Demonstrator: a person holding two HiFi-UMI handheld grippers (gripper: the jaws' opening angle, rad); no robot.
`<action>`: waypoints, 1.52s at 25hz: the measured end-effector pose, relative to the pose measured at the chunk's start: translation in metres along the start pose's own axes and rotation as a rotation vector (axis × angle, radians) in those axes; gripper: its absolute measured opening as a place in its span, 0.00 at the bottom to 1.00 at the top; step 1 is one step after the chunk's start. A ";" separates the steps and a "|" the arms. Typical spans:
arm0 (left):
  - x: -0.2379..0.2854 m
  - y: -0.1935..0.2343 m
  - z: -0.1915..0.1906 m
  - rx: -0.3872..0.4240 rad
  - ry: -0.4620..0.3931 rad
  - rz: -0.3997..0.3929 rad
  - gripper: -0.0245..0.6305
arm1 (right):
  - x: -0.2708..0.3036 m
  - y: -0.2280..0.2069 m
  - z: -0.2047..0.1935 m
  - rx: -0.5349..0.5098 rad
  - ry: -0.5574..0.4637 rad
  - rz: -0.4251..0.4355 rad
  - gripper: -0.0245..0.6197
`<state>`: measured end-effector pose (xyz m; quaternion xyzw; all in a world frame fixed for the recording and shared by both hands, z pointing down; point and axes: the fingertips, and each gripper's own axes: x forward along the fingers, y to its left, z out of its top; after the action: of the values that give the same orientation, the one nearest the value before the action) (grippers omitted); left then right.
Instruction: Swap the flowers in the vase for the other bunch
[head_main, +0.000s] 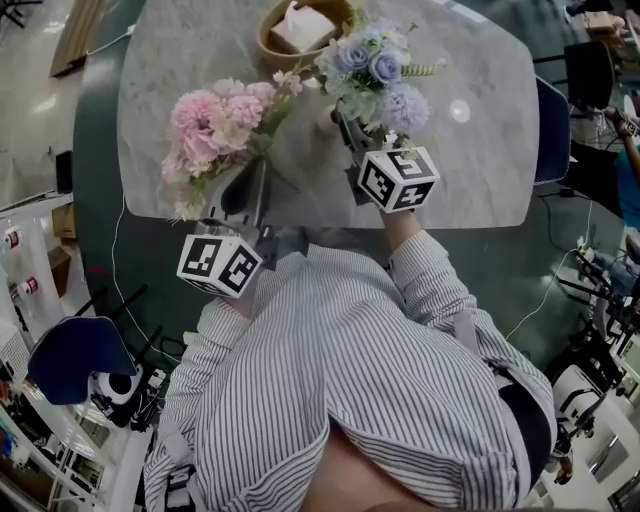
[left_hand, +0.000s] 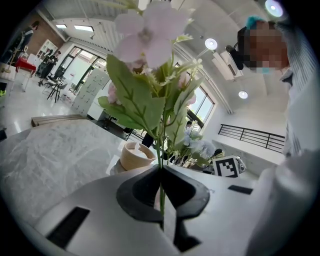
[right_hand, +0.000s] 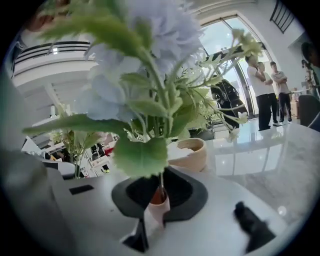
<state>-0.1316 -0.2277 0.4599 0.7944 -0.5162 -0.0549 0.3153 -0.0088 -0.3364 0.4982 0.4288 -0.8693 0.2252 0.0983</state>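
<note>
Two bunches, both hands busy. The left gripper is pinched down tight on the thin green stem of the pink bunch and holds it upright over the near left of the table. The right gripper has its jaws narrow on the small pale vase, near the table's middle. The blue bunch stands in that vase, so nothing has been swapped yet.

Risks as I judge them:
- No free jaws to draw the blue bunch out. One hand has to let go first, or the pink bunch goes down on the table.
- The vase is small under a broad, heavy head of flowers. A tug on the stems, or a loose hold, could tip it or drag it.
- The pink bunch hangs from a single slim stem. It could swivel or slide through the pads if I swing it.
- The two bunches sit near each other, so leaves may snag in passing.
- A wooden bowl with a white tissue in it stands just beyond the blue bunch. A wide sweep could knock it.

Writing: none readable. Only black-and-white square markers on the gripper cubes. No brand on the vase or bowl that I can make out.
</note>
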 end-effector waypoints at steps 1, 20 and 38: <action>0.000 0.000 0.000 0.001 0.002 -0.004 0.06 | 0.001 0.000 0.001 -0.005 0.000 -0.001 0.10; 0.000 -0.013 0.013 0.032 -0.008 -0.068 0.06 | -0.018 0.004 0.022 0.008 -0.033 -0.019 0.09; -0.001 -0.047 0.043 0.103 -0.060 -0.171 0.06 | -0.073 0.024 0.086 0.014 -0.171 -0.049 0.09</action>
<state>-0.1131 -0.2339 0.3994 0.8488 -0.4578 -0.0786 0.2526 0.0192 -0.3135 0.3888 0.4684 -0.8621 0.1915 0.0261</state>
